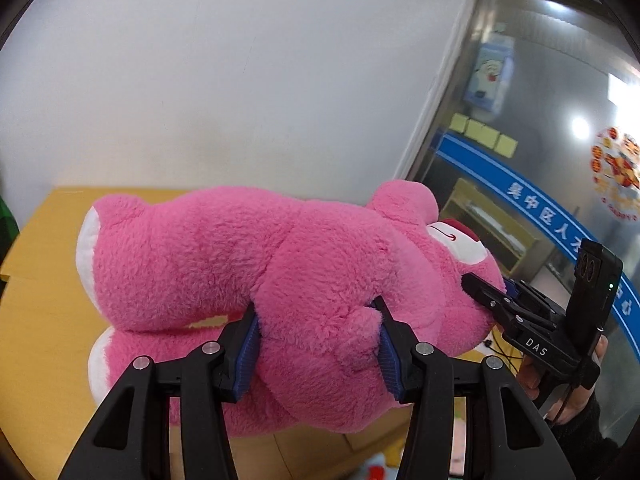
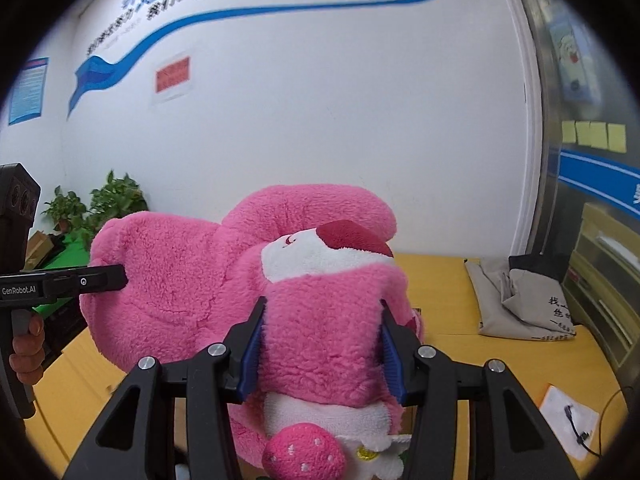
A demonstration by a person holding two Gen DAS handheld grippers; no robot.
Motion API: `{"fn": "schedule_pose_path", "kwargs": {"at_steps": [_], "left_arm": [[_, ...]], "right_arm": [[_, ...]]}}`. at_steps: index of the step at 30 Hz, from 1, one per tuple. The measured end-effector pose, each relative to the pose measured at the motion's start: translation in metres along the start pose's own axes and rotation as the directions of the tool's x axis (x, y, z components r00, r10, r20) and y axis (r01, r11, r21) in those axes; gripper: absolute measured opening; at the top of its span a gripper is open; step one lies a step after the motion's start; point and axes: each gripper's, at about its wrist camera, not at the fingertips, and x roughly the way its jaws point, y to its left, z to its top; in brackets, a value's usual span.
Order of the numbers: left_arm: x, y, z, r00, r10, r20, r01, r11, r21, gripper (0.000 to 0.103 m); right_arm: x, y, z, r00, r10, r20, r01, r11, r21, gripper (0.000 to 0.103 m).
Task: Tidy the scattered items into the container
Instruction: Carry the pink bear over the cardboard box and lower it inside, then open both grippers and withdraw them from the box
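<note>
A big pink plush bear [image 1: 248, 264] is held up above a yellow table [image 1: 44, 320], lying sideways with its white-soled feet to the left. My left gripper [image 1: 318, 344] is shut on the bear's body, blue pads pressed into the fur. My right gripper [image 2: 322, 352] is shut on a pink limb of the bear [image 2: 224, 280], just above a strawberry and a white flower. The right gripper also shows in the left wrist view [image 1: 484, 296] at the bear's head. The left gripper shows in the right wrist view [image 2: 116, 278], touching the fur. No container is visible.
A grey cloth bag [image 2: 520, 300] lies on the yellow table [image 2: 460, 360] at the right. A white paper with a small black cable [image 2: 568, 420] lies near the front right. Green plants [image 2: 96, 204] stand by the white wall. A glass partition [image 1: 540, 120] closes the right side.
</note>
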Motion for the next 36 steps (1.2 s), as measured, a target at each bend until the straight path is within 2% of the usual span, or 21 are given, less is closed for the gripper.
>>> {"fn": "schedule_pose_path", "kwargs": {"at_steps": [3,4,5,6,7,8,9,10,12,14,16,18,20,22,23,24,26,28,31,36], "left_arm": [[0.076,0.040,-0.004,0.993,0.017,-0.116,-0.023,0.998,-0.056,0.054],[0.100,0.053,-0.008,0.987,0.024,-0.160,-0.036,0.997,-0.071,0.050],[0.126,0.065,-0.014,0.975,0.038,-0.217,-0.056,0.996,-0.076,0.041],[0.154,0.076,-0.026,0.955,0.058,-0.289,-0.080,0.995,-0.065,0.024],[0.175,0.084,-0.035,0.939,0.055,-0.339,-0.080,0.995,-0.061,0.023],[0.189,0.089,-0.041,0.937,0.023,-0.349,-0.048,0.997,-0.064,0.023],[0.193,0.089,-0.042,0.944,0.014,-0.329,-0.034,0.998,-0.055,0.025],[0.192,0.089,-0.041,0.949,0.023,-0.313,-0.041,0.998,-0.052,0.025],[0.189,0.091,-0.039,0.951,0.031,-0.307,-0.052,0.997,-0.062,0.028],[0.189,0.094,-0.038,0.950,0.037,-0.310,-0.056,0.997,-0.053,0.031],[0.189,0.094,-0.031,0.953,0.039,-0.300,-0.061,0.996,-0.065,0.040],[0.181,0.093,-0.029,0.953,0.095,-0.286,-0.119,0.991,-0.067,0.073],[0.162,0.087,-0.025,0.959,0.118,-0.259,-0.133,0.990,-0.044,0.076],[0.133,0.078,-0.025,0.968,0.116,-0.224,-0.118,0.993,0.003,0.076],[0.111,0.068,-0.025,0.974,0.121,-0.189,-0.117,0.993,0.034,0.081],[0.092,0.062,-0.026,0.979,0.131,-0.159,-0.124,0.991,0.052,0.091],[0.047,0.043,-0.034,0.982,0.170,-0.084,-0.163,0.983,0.078,0.103],[0.011,0.028,-0.044,0.981,0.190,-0.031,-0.186,0.978,0.089,0.103],[-0.039,0.005,-0.064,0.983,0.181,0.012,-0.181,0.981,0.074,0.103],[-0.094,-0.033,-0.117,0.979,0.196,0.049,-0.198,0.979,0.055,0.103]], "right_arm": [[0.068,-0.012,-0.008,0.996,-0.034,-0.083,0.035,0.999,0.014,0.049],[0.093,-0.016,-0.016,0.991,-0.049,-0.124,0.051,0.999,0.016,0.049],[0.114,-0.018,-0.026,0.985,-0.063,-0.163,0.066,0.998,0.010,0.049],[0.135,-0.021,-0.037,0.975,-0.078,-0.206,0.080,0.997,-0.003,0.049],[0.159,-0.025,-0.050,0.960,-0.096,-0.262,0.096,0.995,-0.012,0.049],[0.175,-0.027,-0.062,0.944,-0.115,-0.309,0.115,0.993,-0.017,0.047],[0.189,-0.032,-0.072,0.925,-0.156,-0.347,0.157,0.987,-0.024,0.047],[0.195,-0.036,-0.079,0.920,-0.174,-0.352,0.179,0.984,-0.020,0.047],[0.194,-0.042,-0.078,0.924,-0.165,-0.345,0.177,0.984,0.004,0.051],[0.194,-0.047,-0.075,0.919,-0.161,-0.360,0.186,0.982,0.033,0.056],[0.199,-0.047,-0.075,0.915,-0.179,-0.363,0.201,0.979,0.024,0.065],[0.203,-0.046,-0.073,0.915,-0.193,-0.355,0.215,0.976,0.025,0.072],[0.201,-0.047,-0.066,0.918,-0.183,-0.352,0.215,0.975,0.052,0.073],[0.181,-0.046,-0.058,0.935,-0.142,-0.325,0.176,0.981,0.077,0.079],[0.169,-0.044,-0.055,0.945,-0.128,-0.302,0.155,0.986,0.068,0.079],[0.156,-0.040,-0.052,0.953,-0.115,-0.280,0.135,0.990,0.051,0.079],[0.121,-0.033,-0.045,0.967,-0.098,-0.234,0.107,0.994,0.029,0.080],[0.085,-0.028,-0.043,0.976,-0.083,-0.202,0.096,0.994,0.056,0.082],[0.038,-0.020,-0.048,0.982,-0.048,-0.182,0.068,0.992,0.102,0.083],[-0.018,0.003,-0.071,0.981,-0.096,-0.168,0.113,0.989,0.094,0.083]]}}
